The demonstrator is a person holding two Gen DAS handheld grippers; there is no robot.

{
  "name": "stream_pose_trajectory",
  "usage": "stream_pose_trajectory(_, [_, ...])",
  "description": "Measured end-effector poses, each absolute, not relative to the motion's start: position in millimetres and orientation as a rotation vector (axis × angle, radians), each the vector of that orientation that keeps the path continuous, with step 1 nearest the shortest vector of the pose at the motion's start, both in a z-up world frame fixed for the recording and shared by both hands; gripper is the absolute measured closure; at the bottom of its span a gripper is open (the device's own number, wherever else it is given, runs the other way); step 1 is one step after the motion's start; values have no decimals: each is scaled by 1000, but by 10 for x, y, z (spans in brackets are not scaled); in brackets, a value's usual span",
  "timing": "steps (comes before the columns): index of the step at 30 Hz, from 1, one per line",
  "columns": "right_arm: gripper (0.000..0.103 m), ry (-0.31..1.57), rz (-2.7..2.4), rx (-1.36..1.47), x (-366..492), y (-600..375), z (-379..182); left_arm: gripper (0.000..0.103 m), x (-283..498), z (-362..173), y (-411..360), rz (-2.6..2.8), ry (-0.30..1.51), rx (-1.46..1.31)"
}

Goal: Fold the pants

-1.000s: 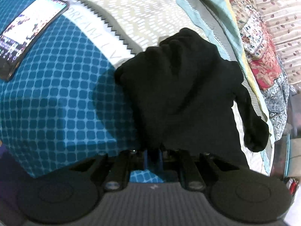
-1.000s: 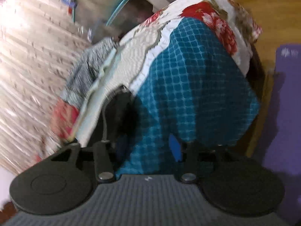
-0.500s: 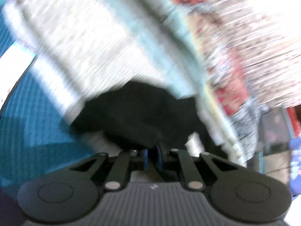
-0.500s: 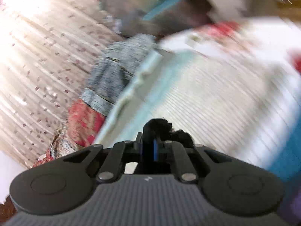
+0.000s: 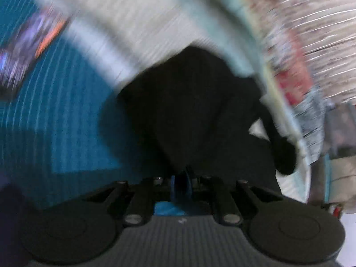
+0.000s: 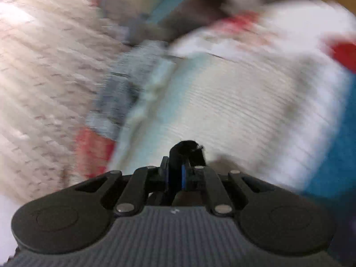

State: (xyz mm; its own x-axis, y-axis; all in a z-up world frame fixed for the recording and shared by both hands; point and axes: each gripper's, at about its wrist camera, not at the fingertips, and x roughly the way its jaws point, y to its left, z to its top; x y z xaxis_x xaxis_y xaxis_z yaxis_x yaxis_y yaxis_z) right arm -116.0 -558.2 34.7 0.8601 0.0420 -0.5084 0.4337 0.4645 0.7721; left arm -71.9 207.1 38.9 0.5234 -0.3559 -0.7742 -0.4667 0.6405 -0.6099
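Nearest the lens in the left wrist view, the left gripper (image 5: 181,181) has its blue-padded fingers drawn together on the near edge of the black pants (image 5: 195,111). From that pinch the dark cloth spreads forward and up the frame, lying over the bedspread (image 5: 66,138), so its long axis runs away from the camera toward the far side of the bed. One narrow strip of the pants trails off to the right and ends in a rounded tip near the bed's right edge. The cloth straddles the line where the teal dotted part of the bedspread meets its pale cream part.

The right wrist view shows far less of the garment. There the right gripper (image 6: 178,175) is clamped on a small black tuft of the pants (image 6: 187,150), which stands up just beyond the fingertips; the rest of the cloth is out of sight. Past it lie the cream band of the bedspread (image 6: 233,111), the teal part toward the right edge, and a red and grey patterned quilt (image 6: 115,102) along the left edge of the bed.

Only the left view takes in a dark flat object with orange and purple smears, perhaps a phone (image 5: 29,55), near the far left corner of the teal area. Both views are heavily motion-blurred, and no writing or label can be read.
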Motion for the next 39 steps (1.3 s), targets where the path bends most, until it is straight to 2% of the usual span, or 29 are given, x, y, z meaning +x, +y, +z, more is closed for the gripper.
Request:
stream_pose_trajectory(4, [89,555,-324,1037,-1392,-5563,150,87,-793,136,2011,108,1142,-899])
stream_pose_trajectory(5, [83,555,-336,1031,-1423,-5549,195,83,-804,168,2030,94,1146,-902])
stream_pose_trajectory(7, [64,543,-400,994,-1474,-5593,324,66,-863,304,2102,57,1136,-861])
stream_pose_trajectory(8, [53,524,-443,964,-1519,-5620,394,62,-922,395,2136,45,1119,-823])
stream_pose_trajectory(12, [54,441,-480,863,-1566,-5651,741,59,-1169,717,2378,60,1040,-714])
stream_pose_trajectory(15, [54,453,-331,836,-1188,-5443,933,51,-1033,861,2635,118,982,-695])
stream_pose_trajectory(17, [53,507,-195,829,-795,-5199,964,44,-669,928,2748,147,937,-701])
stream_pose_trajectory(19, [53,580,-79,791,-288,-4801,939,31,-286,957,2796,138,893,-697])
stream_pose_trajectory(25, [49,800,100,563,1012,-3513,495,12,922,757,2674,93,894,-633])
stream_pose_trajectory(29, [42,863,147,509,1586,-2925,187,13,1452,420,2504,77,961,-648])
stream_pose_trajectory(30, [41,867,126,493,1660,-2830,124,24,1506,299,2432,70,983,-661])
stream_pose_trajectory(31, [43,845,94,470,1733,-2751,98,49,1557,212,2349,49,1007,-674])
stream_pose_trajectory(32, [67,819,92,438,1776,-2686,136,59,1561,181,2260,21,1015,-675])
stream_pose_trajectory(33, [85,812,110,414,1834,-2667,199,70,1549,202,2142,2,1010,-636])
stream_pose_trajectory(34, [85,789,104,404,1845,-2687,302,76,1507,265,1996,-37,993,-571])
stream_pose_trajectory(36, [86,688,62,304,1793,-2755,599,78,1343,395,1784,-125,957,-514])
stream_pose_trajectory(39, [86,513,-103,3,1553,-2869,1008,79,891,711,1367,-282,825,-358])
